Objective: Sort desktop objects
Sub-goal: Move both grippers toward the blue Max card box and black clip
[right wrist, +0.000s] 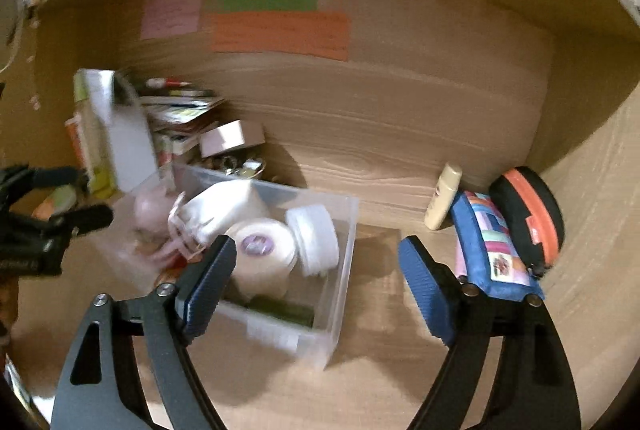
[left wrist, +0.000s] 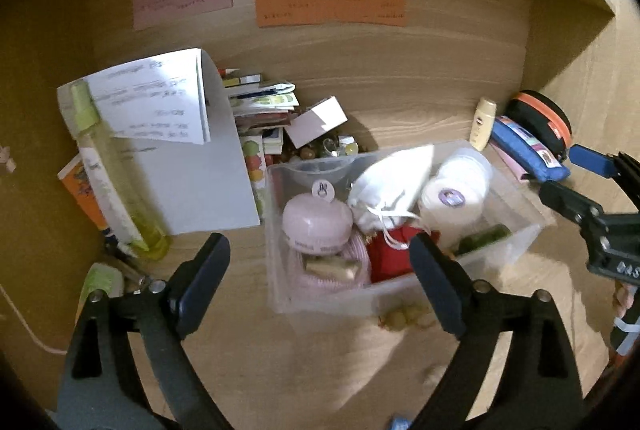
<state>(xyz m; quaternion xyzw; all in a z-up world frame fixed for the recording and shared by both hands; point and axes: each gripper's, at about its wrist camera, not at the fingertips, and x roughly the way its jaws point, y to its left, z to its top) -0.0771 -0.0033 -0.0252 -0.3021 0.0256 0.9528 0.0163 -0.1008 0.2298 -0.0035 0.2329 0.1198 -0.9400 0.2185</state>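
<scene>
while both grippers gape empty – left gripper (left wrist: 320, 274), right gripper (right wrist: 316, 282) – clear bin (left wrist: 516, 242) (long axis running left-right), blue pencil case (right wrist: 492, 250) lying lengthwise beside it

Left wrist view peers down and forward from close above the counter (left wrist: 320, 370), the clear bin (left wrist: 516, 242) dead centre. Right wrist view sits just as near, angled from the bin's (right wrist: 344, 230) right side. Both share the bin, the coloured notes (left wrist: 330, 3) (right wrist: 280, 33) and the pouches.
</scene>
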